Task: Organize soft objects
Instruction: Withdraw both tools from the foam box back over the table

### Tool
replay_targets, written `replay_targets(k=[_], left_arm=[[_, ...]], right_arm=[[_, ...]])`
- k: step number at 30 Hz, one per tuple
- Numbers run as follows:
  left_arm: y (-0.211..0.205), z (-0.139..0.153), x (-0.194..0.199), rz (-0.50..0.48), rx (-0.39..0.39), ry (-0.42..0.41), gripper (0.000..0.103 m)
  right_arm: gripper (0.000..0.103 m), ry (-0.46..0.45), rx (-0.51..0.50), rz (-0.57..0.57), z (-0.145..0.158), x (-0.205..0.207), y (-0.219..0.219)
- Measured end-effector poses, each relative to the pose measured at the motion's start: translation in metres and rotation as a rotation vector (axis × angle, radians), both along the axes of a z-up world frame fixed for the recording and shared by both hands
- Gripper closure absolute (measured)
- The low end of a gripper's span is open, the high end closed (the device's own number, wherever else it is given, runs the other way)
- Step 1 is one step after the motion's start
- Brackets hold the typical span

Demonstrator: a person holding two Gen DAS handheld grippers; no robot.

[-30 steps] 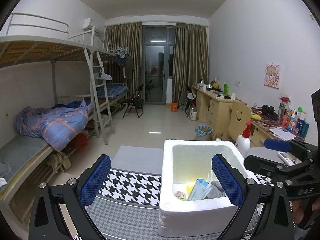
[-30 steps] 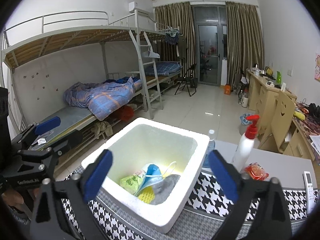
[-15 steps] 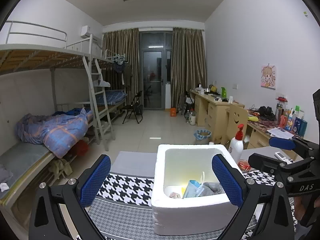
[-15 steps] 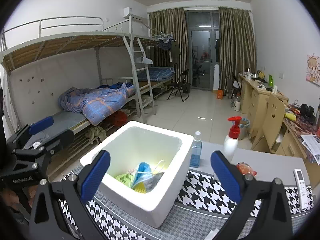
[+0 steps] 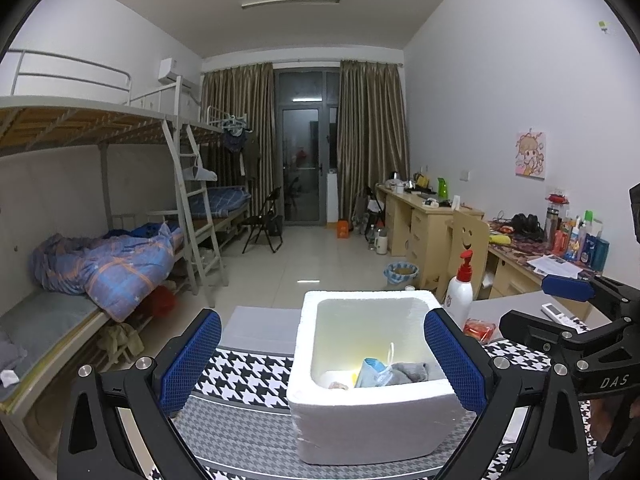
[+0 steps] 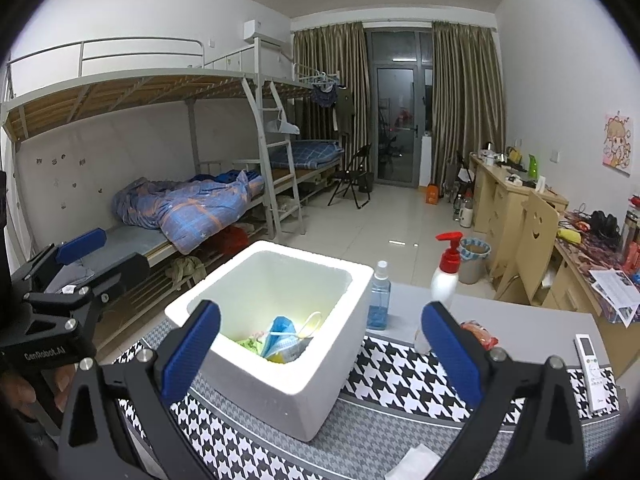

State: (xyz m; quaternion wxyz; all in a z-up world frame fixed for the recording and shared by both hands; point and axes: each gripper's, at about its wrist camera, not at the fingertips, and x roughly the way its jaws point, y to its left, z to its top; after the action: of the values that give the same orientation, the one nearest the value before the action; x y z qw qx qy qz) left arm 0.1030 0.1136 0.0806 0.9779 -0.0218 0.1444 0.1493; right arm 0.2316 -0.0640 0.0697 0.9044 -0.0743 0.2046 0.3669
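Both hand-held grippers (image 5: pixel 322 364) (image 6: pixel 320 350) spread w/ nothing held, spray bottle (image 6: pixel 378 296) only in R view

White foam box (image 6: pixel 320 372) sits on a black-and-white houndstooth cloth (image 6: pixel 400 376) with a grey band. Blue pads line the black fingers (image 6: pixel 192 352). Pump bottle (image 6: pixel 446 280): white, red top. Quilt (image 6: pixel 192 208): blue plaid with orange lines.

A white-walled dormitory room has metal bunk beds (image 5: pixel 120 184) along the left wall, a rumpled blue plaid quilt (image 5: pixel 104 264) on the near lower bunk. At the far end, brown curtains (image 5: pixel 370 140) flank a dark glass door (image 5: pixel 302 164). Pale wooden desks (image 5: pixel 424 224) line the right wall over a glossy tiled floor (image 5: pixel 304 264), under a ceiling strip light (image 5: pixel 291 2).
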Motion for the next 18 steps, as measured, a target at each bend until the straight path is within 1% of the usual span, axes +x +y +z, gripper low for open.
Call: replay_targets(k=[10,18], left_arm=[[-0.015,0.006,-0.01,-0.014,0.027,-0.017,0.001],[-0.026,0.009,-0.022,-0.035,0.03,-0.034,0.001]], right_arm=[[0.001,-0.028,-0.001,-0.002,0.002,-0.013,-0.013],[0.001,-0.04,0.007,-0.019,0.005,-0.018,-0.024]])
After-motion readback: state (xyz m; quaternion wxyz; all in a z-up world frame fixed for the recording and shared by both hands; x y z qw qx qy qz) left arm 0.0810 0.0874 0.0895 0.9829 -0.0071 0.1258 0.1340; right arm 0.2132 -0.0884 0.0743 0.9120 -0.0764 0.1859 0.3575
